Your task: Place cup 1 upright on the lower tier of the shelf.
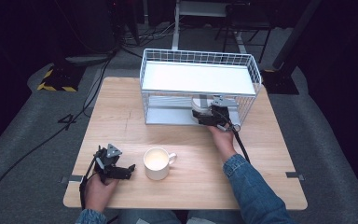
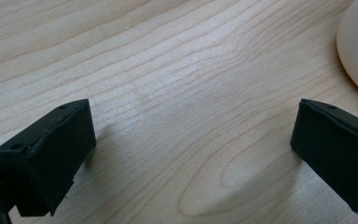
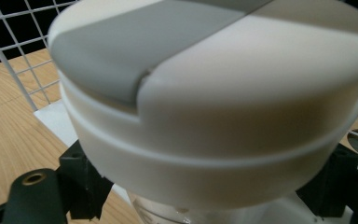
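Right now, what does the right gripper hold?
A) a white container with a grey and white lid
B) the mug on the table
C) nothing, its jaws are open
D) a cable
A: in the right gripper view, the right gripper has its jaws closed on the white container, at the wire rack.

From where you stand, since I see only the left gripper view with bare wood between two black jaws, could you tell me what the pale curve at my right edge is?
Observer: It is a cream mug standing upright on the table, just beside the left claw.
Operator: Thank you; is my left claw holding anything?
Observer: No, its jaws stand open over bare wood.
Operator: And what is the right claw doing?
Observer: The right claw is shut on a white lidded container at the lower shelf of a white wire rack.
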Available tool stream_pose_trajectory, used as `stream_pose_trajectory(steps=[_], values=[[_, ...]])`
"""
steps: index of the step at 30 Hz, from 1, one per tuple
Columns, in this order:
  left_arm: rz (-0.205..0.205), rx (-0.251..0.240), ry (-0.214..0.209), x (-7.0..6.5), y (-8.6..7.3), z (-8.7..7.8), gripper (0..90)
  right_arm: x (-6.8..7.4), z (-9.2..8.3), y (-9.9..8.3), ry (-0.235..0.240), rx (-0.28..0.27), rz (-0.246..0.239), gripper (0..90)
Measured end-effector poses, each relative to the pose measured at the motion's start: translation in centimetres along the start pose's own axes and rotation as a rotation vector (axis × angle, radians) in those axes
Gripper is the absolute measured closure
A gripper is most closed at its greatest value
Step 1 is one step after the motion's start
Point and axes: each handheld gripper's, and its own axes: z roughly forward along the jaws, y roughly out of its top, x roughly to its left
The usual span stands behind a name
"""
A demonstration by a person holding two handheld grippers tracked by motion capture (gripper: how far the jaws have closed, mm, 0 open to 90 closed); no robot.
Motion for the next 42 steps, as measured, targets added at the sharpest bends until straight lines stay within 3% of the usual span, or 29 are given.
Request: stream_pose_trajectory(steps=[18, 42], values=[[0.0, -0.002, -0.001, 0.0, 0.0, 0.0, 0.4, -0.4, 2.0, -0.5, -0.019, 0.013, -0.012, 18.9], [0.0, -0.001, 0.0, 0.0, 0.0, 0.0, 0.4, -0.7, 2.3, -0.4, -0.026, 0.029, -0.017, 18.6]])
